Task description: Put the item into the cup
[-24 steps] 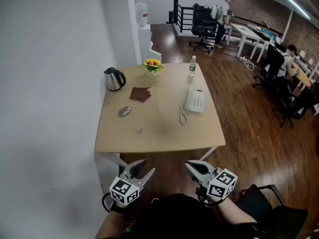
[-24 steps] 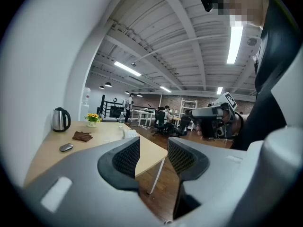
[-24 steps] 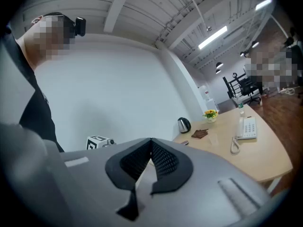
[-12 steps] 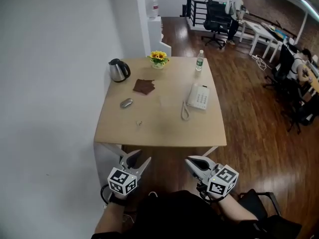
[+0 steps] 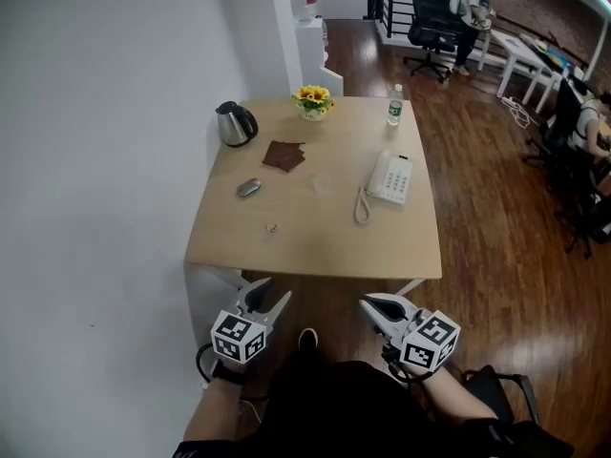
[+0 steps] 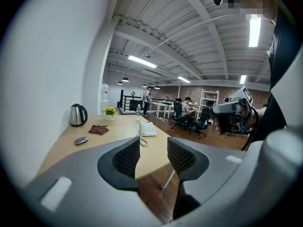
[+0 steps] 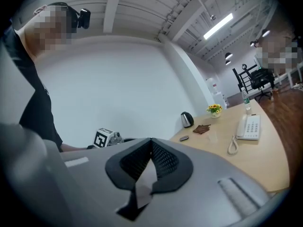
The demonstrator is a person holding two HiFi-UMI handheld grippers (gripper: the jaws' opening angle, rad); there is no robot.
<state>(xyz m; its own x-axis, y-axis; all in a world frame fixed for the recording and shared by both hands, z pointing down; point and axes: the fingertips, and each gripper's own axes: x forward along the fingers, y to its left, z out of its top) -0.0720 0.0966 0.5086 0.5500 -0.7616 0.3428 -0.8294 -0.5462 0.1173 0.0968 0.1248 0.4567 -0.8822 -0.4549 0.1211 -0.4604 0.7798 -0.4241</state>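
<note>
A tiny pale item [image 5: 271, 227] lies on the wooden table [image 5: 315, 246], near its front left. A faint clear cup [image 5: 320, 185] stands mid-table; in the right gripper view the cup [image 7: 211, 135] shows just as dimly. Both grippers hang below and in front of the table's near edge, close to the person's body. My left gripper [image 5: 270, 295] is open and empty; in its own view the left gripper [image 6: 153, 146] shows a clear gap between the jaws. My right gripper [image 5: 368, 303] is shut on nothing, and in its own view the right gripper [image 7: 151, 143] has its tips meeting.
On the table: a steel kettle [image 5: 235, 122], a sunflower pot [image 5: 312, 101], a water bottle [image 5: 395, 105], a white phone [image 5: 391, 178], a brown cloth [image 5: 284, 155] and a grey mouse [image 5: 249, 188]. A white wall runs along the left. Office chairs and desks stand at the far right.
The head view has shifted toward the table, whose near edge now lies closer to both grippers. The grippers have kept their low positions and jaw states.
</note>
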